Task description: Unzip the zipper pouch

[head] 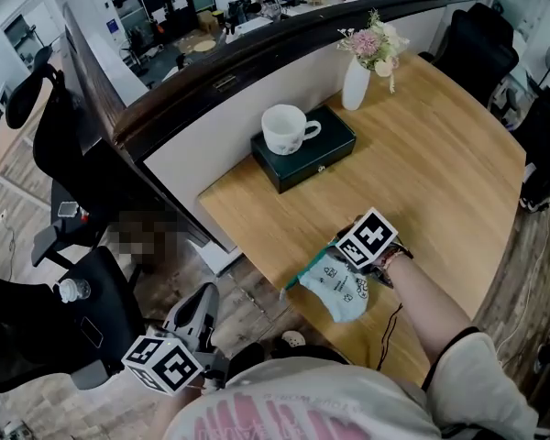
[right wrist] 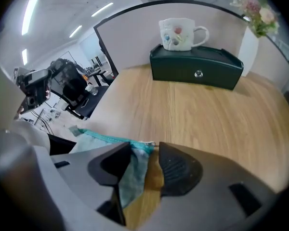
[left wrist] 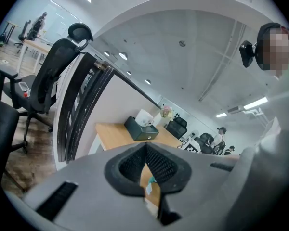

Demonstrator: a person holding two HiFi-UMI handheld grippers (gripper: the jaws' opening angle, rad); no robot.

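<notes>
Straddling zipper pouch end with right gripper (jaws apart, fabric between): clamp squarely near teal zip. Left gripper clenched, empty, off desk.

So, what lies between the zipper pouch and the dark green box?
Nothing. The head view shows bare table between the zipper pouch and the dark green box; the right gripper view agrees.

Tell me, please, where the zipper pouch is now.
In the head view, the zipper pouch lies at the near edge of the table, beneath the right gripper, whose open jaws straddle its end.
</notes>
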